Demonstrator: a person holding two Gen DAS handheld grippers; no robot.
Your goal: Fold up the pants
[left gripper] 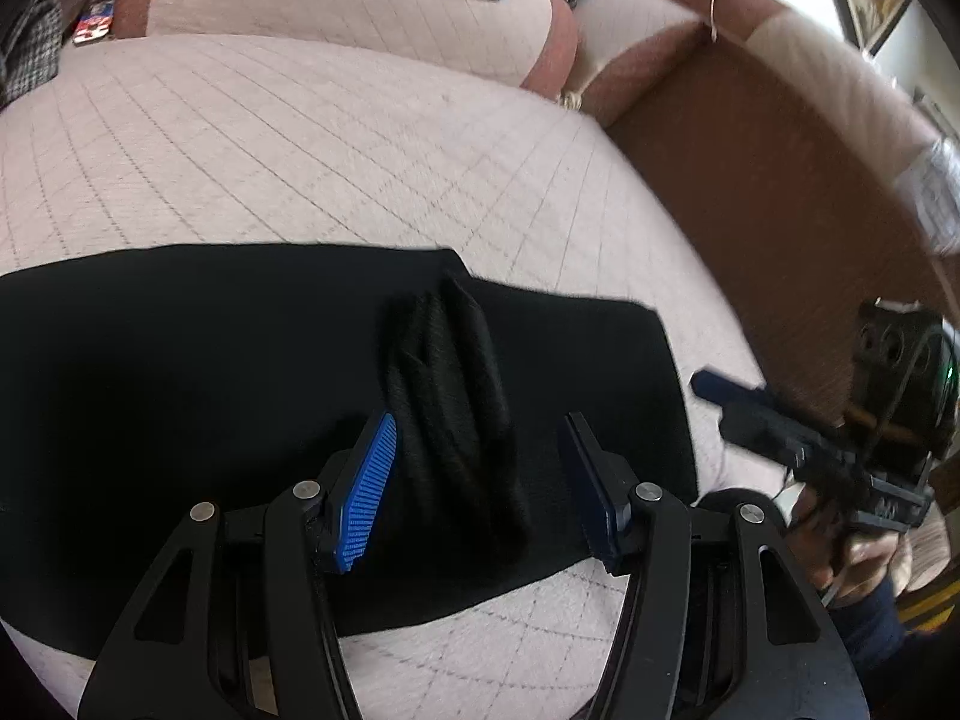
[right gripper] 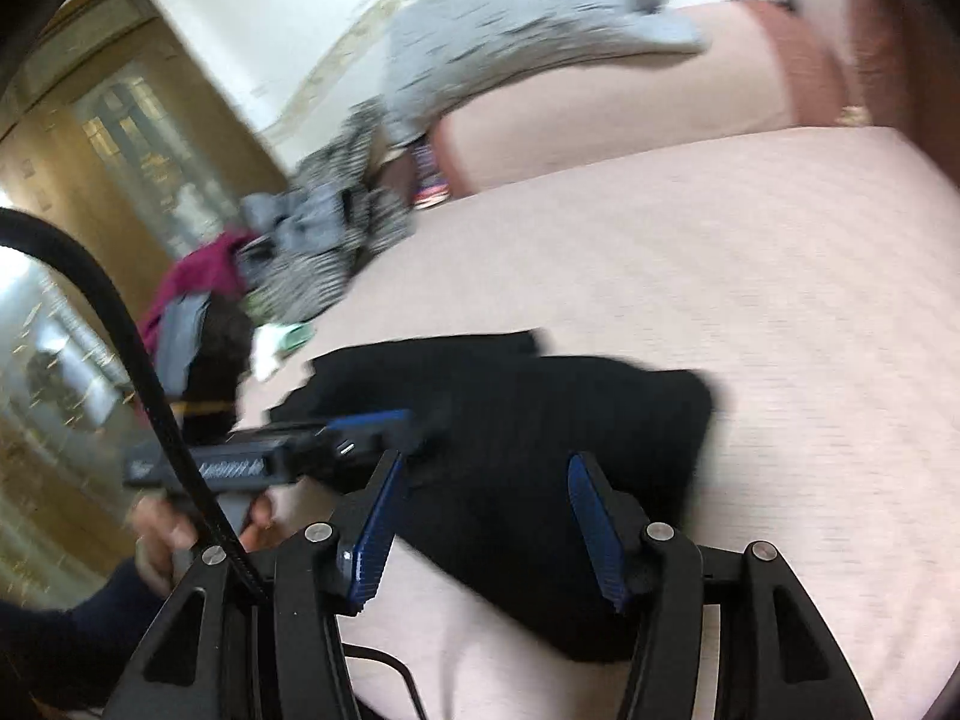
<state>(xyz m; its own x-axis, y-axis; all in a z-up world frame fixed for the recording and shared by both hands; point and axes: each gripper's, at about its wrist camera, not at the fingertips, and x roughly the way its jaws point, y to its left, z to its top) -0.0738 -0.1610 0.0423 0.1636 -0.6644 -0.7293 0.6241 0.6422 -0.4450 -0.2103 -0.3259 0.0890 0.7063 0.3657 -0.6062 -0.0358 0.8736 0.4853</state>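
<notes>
Black pants (left gripper: 180, 390) lie folded flat on a pink quilted bed cover (left gripper: 300, 150), with a bunched ridge of fabric (left gripper: 456, 408) on top. My left gripper (left gripper: 480, 438) is open, its blue pads either side of that ridge, holding nothing. The right gripper (left gripper: 720, 390) shows at the right of the pants' end. In the right wrist view the pants (right gripper: 540, 420) lie on the cover (right gripper: 720, 270). My right gripper (right gripper: 486, 480) is open and empty above them. The left gripper's fingers (right gripper: 372, 426) reach over the pants from the left.
A pile of grey, patterned and maroon clothes (right gripper: 288, 258) lies at the bed's far left. A pink pillow (left gripper: 336, 0) with a grey garment (right gripper: 510, 18) on it is at the head. A brown floor (left gripper: 750, 192) lies beyond the bed's right edge.
</notes>
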